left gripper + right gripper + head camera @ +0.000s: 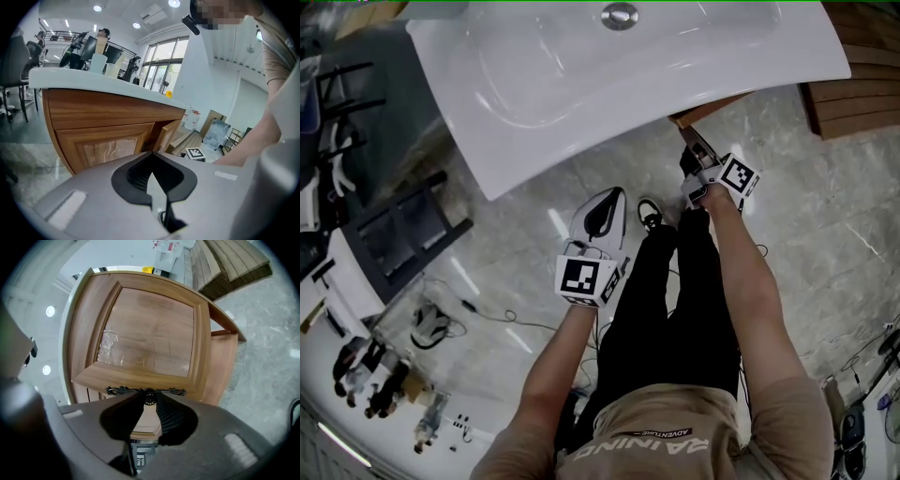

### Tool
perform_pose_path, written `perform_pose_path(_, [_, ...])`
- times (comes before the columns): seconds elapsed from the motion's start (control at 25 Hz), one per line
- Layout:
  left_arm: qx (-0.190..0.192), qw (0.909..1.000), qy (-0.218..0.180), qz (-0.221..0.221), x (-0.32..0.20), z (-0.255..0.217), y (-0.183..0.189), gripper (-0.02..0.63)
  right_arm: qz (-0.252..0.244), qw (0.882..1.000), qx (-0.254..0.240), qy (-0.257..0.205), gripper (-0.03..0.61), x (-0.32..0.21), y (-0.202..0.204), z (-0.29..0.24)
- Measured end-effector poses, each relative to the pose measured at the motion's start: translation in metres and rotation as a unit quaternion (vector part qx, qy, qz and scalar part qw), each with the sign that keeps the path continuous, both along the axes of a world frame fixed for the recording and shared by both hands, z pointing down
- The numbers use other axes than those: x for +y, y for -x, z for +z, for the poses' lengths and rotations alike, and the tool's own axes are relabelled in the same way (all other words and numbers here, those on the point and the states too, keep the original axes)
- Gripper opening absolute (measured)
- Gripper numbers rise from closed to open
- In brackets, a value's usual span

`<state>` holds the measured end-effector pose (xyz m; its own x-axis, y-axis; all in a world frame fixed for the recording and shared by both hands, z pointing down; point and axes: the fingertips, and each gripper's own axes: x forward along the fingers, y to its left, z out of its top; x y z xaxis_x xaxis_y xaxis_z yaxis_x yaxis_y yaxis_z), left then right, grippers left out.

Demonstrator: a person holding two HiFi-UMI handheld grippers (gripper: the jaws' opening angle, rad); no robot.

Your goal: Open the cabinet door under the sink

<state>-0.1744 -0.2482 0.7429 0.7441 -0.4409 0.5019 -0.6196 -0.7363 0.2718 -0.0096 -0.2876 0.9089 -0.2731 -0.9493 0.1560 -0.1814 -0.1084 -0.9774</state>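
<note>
While the person stands at the white sink [534, 84], the right hand-held gripper [149, 395] reaches under the sink's rim to the wooden cabinet door [150, 333]. Its two jaws pinch the round middle knob of the dark, scrolled metal handle [123, 390], which runs along one edge of the door. The door has a raised frame around a flat panel with some clear film on it. It stands a little way out from the cabinet front, so the edge of the cabinet shows behind it. From the left gripper view it hangs ajar just beside a second door [110, 147], which is closed. The left hand-held gripper [609, 199] is held back from the cabinet, well apart from both doors, next to the person's black trouser leg [656, 309] and above the pale stone floor [825, 234]. It points toward the cabinet and somewhat downward. Its jaws are pressed together at the tips, with nothing between them.
</note>
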Motion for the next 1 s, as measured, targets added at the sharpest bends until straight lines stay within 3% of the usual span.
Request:
perform_pose_path(0.32, [-0.012, 0.9999, 0.003, -0.002, 0.018, -0.011, -0.003, 0.018, -0.043, 0.998, 0.015, 0.032, 0.084, 0.028, -0.007, -0.001])
perform_pose_path(0.56, [-0.021, 0.9992, 0.002, -0.035, 0.027, -0.015, -0.012, 0.018, -0.083, 0.996, 0.004, 0.017, 0.084, 0.037, -0.010, -0.010])
perform_pose_path(1.0, [-0.029, 0.9982, 0.005, -0.052, 0.061, -0.011, -0.059, 0.018, -0.149, 0.988, 0.012, 0.021, 0.084, 0.086, -0.024, 0.000])
